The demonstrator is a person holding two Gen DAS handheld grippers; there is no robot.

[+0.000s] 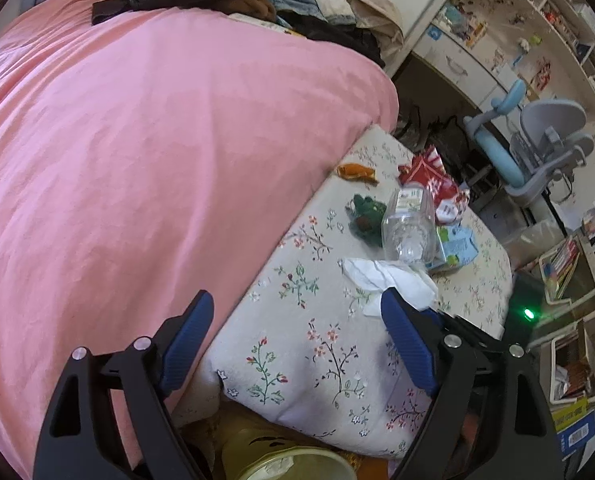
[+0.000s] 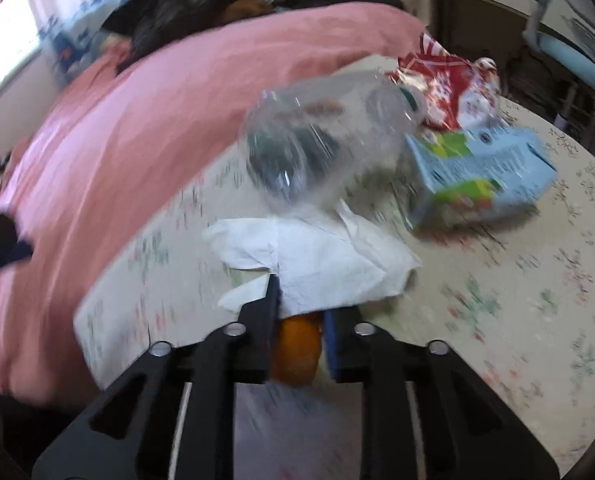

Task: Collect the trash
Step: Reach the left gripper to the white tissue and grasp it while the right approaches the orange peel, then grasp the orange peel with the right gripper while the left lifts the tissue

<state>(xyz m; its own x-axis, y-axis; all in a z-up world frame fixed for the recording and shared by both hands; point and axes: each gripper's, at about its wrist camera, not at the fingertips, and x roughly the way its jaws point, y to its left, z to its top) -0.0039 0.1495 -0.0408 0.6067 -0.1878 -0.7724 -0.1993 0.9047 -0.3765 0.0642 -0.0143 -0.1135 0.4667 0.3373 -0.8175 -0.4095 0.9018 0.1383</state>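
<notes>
Right hand-held gripper (image 2: pixel 299 300) clenched on a white tissue (image 2: pixel 317 256) for collection.
Left hand-held gripper (image 1: pixel 297 320), released, hovers over the bed (image 1: pixel 309 344).

I am working in a lived-in bedroom at home, likely a child's. A bed with a pink duvet (image 1: pixel 157 140) fills everything from nine to twelve o'clock in the left wrist view, with a heap of clothes (image 1: pixel 297 4) at its far end. At two o'clock stands a white desk with drawers (image 1: pixel 457 64) under open shelves (image 1: pixel 537 12) crowded with small toys and trinkets, and a grey and blue study chair (image 1: pixel 545 140) before it. At three o'clock, storage bins hold books (image 1: pixel 565 268).
</notes>
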